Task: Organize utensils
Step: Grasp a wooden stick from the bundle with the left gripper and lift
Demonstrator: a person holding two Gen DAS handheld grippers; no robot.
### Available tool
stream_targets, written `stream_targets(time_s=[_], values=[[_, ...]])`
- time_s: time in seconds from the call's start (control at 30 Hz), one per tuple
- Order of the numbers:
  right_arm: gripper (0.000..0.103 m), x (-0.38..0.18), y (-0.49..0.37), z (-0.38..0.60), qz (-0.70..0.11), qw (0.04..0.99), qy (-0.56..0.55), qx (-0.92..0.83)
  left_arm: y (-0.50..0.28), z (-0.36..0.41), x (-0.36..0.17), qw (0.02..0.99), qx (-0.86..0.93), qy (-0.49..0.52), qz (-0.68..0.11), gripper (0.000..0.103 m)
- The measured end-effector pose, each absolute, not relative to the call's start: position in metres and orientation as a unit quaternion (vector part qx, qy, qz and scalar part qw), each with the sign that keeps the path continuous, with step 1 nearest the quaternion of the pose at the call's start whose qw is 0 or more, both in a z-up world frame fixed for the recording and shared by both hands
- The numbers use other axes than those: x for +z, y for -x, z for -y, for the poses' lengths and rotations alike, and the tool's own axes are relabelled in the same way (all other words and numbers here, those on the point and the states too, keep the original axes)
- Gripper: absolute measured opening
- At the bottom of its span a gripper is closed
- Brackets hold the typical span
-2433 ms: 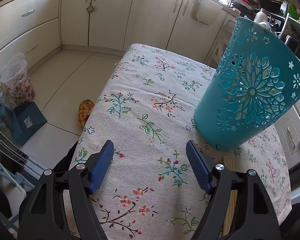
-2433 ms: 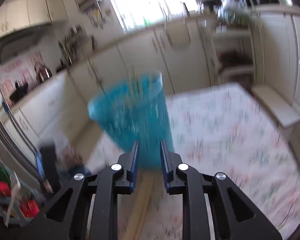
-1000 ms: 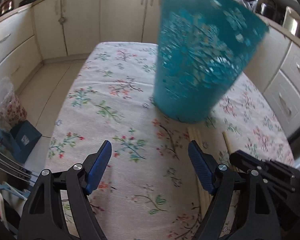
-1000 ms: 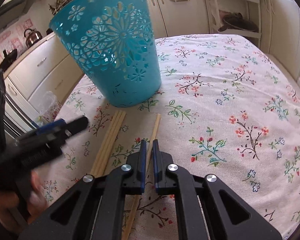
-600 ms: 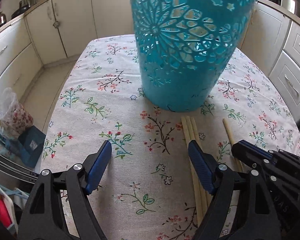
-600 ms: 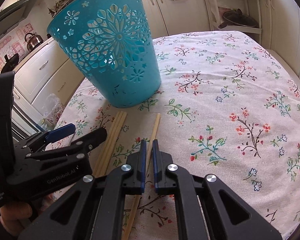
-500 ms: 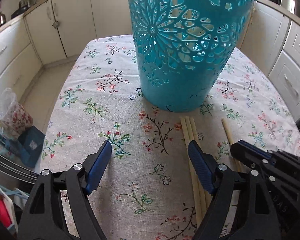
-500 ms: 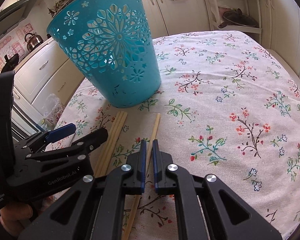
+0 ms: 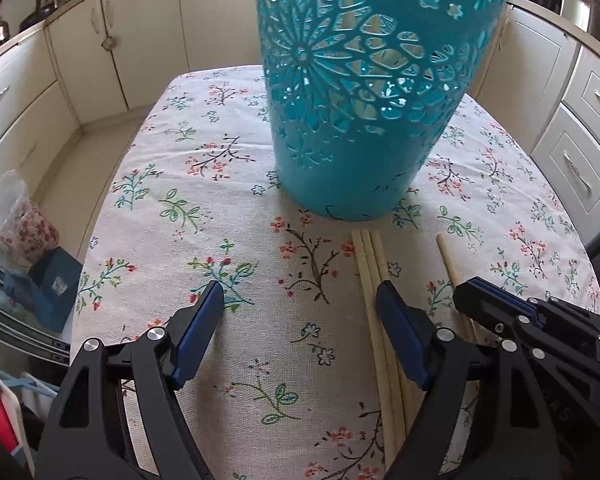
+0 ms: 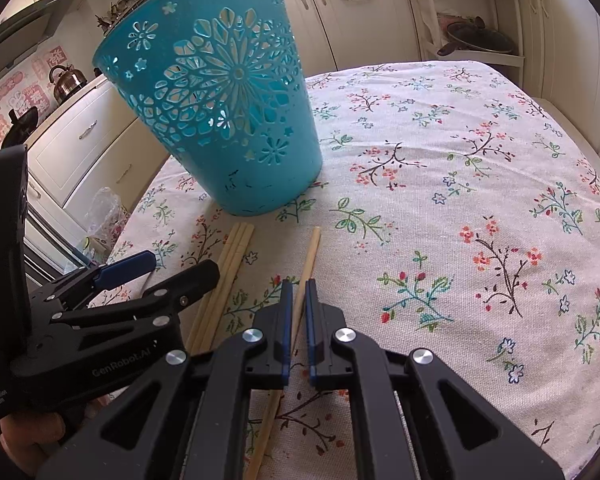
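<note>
Lying between right tongs [image 10: 296,292]: single chopstick [image 10: 309,256].

I see cream kitchen cabinets [image 9: 112,40] ringing a tiled floor [image 9: 80,168], daylight bright across them.

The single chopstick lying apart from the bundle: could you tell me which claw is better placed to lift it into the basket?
Right. The right claw is shut on the single chopstick; the left claw is open beside the bundle.
</note>
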State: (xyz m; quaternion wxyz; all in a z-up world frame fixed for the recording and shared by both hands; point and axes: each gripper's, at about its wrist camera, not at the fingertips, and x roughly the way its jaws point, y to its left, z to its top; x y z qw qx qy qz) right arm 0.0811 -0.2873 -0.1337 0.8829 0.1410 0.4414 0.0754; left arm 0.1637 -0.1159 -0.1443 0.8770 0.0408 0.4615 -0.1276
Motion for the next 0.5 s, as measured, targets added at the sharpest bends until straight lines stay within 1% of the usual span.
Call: stream_targets(time_s=[0.2, 0.27, 0.3, 0.33, 0.37, 0.43, 0.5], values=[[0.007, -0.134, -0.083, 0.287, -0.443, 0.882, -0.137, 0.076, -0.165, 0.120, -0.145, 0.877, -0.122, -0.053, -0.462, 0.074], [0.007, -0.134, -0.084, 0.286, -0.444, 0.883, -0.134, 0.076, -0.167, 0.124, -0.146, 0.877, -0.113, -0.066, -0.463, 0.072], [0.007, -0.134, -0.085, 0.286, -0.445, 0.882, -0.133, 0.075, -0.168, 0.126, -0.146, 0.877, -0.112, -0.068, -0.462, 0.069], [0.007, -0.134, -0.087, 0.286, -0.446, 0.882, -0.132, 0.075, -0.169, 0.127, -0.145, 0.878, -0.113, -0.070, -0.460, 0.061], [0.007, -0.134, -0.088, 0.285, -0.446, 0.882, -0.132, 0.075, -0.170, 0.128, -0.145, 0.879, -0.116, -0.070, -0.457, 0.057], [0.007, -0.133, -0.089, 0.285, -0.447, 0.882, -0.130, 0.075, -0.170, 0.130, -0.143, 0.879, -0.123, -0.070, -0.455, 0.034], [0.007, -0.133, -0.092, 0.284, -0.450, 0.881, -0.124, 0.076, -0.171, 0.128, -0.142, 0.877, -0.127, -0.066, -0.459, 0.030]])
